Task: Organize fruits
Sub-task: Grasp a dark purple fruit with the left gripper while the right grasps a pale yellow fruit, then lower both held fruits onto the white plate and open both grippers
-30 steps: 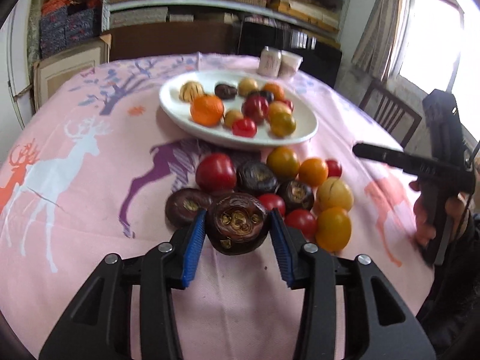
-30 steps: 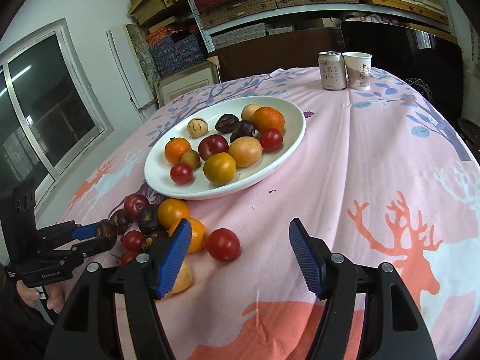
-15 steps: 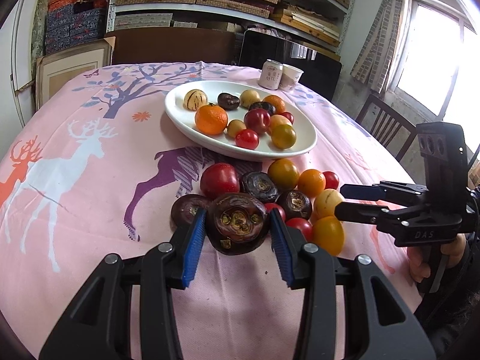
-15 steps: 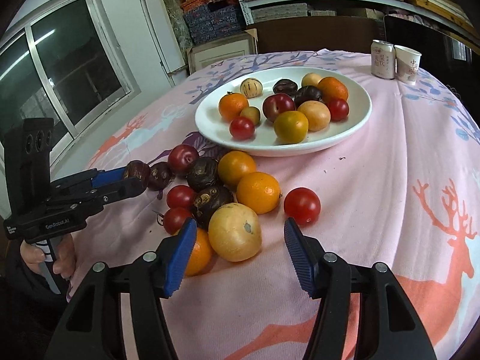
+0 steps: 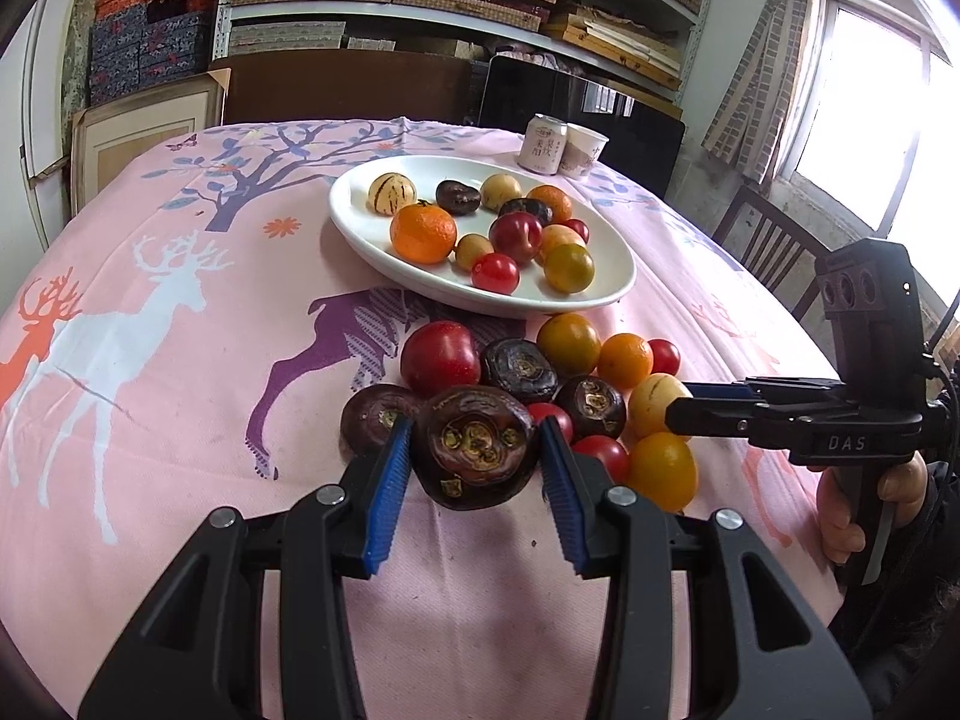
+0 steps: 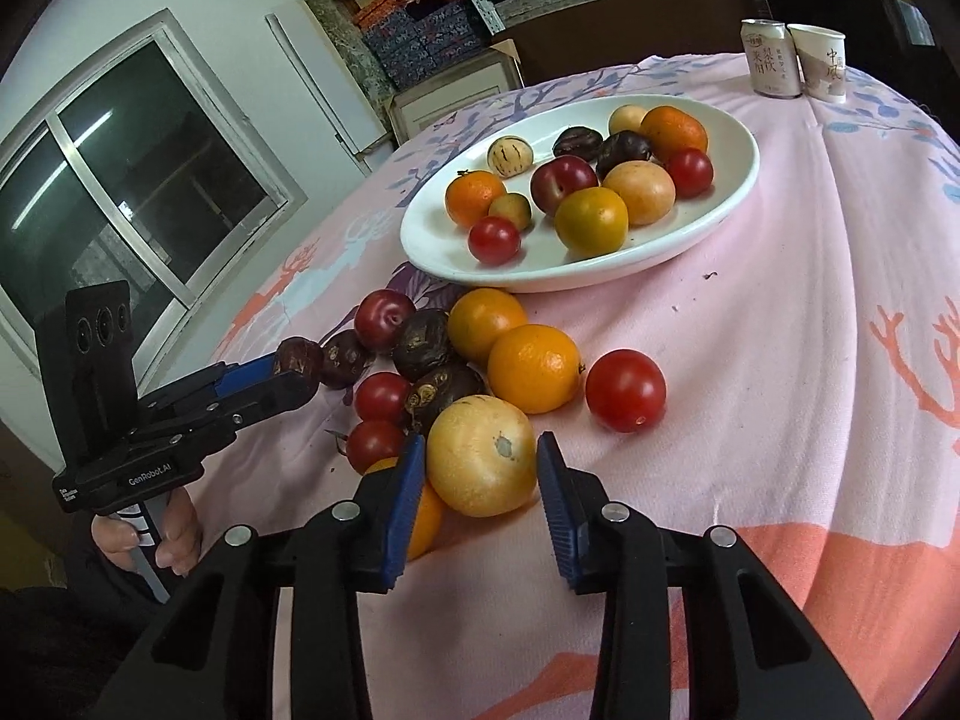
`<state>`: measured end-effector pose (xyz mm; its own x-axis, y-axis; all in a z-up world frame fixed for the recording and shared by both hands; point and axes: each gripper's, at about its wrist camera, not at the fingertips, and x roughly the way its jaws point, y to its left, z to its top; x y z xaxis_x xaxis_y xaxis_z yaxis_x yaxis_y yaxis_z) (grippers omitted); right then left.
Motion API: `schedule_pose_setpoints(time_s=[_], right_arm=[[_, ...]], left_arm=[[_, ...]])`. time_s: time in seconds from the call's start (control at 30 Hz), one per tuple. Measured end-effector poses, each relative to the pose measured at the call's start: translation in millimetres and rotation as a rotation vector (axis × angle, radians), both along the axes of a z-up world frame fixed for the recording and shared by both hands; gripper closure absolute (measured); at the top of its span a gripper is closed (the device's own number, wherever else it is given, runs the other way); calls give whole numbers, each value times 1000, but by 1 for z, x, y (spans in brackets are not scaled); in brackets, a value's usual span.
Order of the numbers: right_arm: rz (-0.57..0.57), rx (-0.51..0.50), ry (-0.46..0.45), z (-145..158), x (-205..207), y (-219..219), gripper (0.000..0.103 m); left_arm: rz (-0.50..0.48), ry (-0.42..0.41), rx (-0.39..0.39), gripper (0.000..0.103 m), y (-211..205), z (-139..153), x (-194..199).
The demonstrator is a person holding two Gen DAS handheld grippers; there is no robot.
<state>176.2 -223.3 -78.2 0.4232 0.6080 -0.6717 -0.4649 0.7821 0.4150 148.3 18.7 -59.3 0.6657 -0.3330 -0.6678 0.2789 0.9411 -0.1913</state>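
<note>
My left gripper [image 5: 476, 459] is shut on a dark purple passion fruit [image 5: 474, 445] and holds it just above the pink cloth; it also shows in the right wrist view [image 6: 297, 363]. My right gripper [image 6: 481, 471] is open, its jaws on either side of a pale yellow melon-like fruit [image 6: 481, 463] in the loose pile; I cannot tell if the pads touch it. The white oval plate [image 5: 600, 294] holds several fruits. Loose red, orange and dark fruits lie between plate and grippers.
A drink can [image 5: 541, 144] and a paper cup [image 5: 582, 151] stand behind the plate at the table's far edge. A red tomato [image 6: 625, 390] lies apart to the right of the pile. A wooden chair [image 5: 762, 240] stands by the table's right side.
My right gripper has moved in toward the pile and its jaws now flank the pale yellow fruit, narrower than before. My left gripper still holds the passion fruit, about in place.
</note>
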Motion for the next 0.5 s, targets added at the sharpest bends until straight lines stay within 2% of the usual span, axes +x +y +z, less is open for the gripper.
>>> schedule_pose_setpoints(time_s=[0.33,0.5], right_arm=[[-106,-35,-163,27,-16,-17,65],[-177,6,-185,41,-9,-40,65]], left_arm=[[6,-11,-6,61,1,2,-1],[13,-20,-34,61,7,6,-3]])
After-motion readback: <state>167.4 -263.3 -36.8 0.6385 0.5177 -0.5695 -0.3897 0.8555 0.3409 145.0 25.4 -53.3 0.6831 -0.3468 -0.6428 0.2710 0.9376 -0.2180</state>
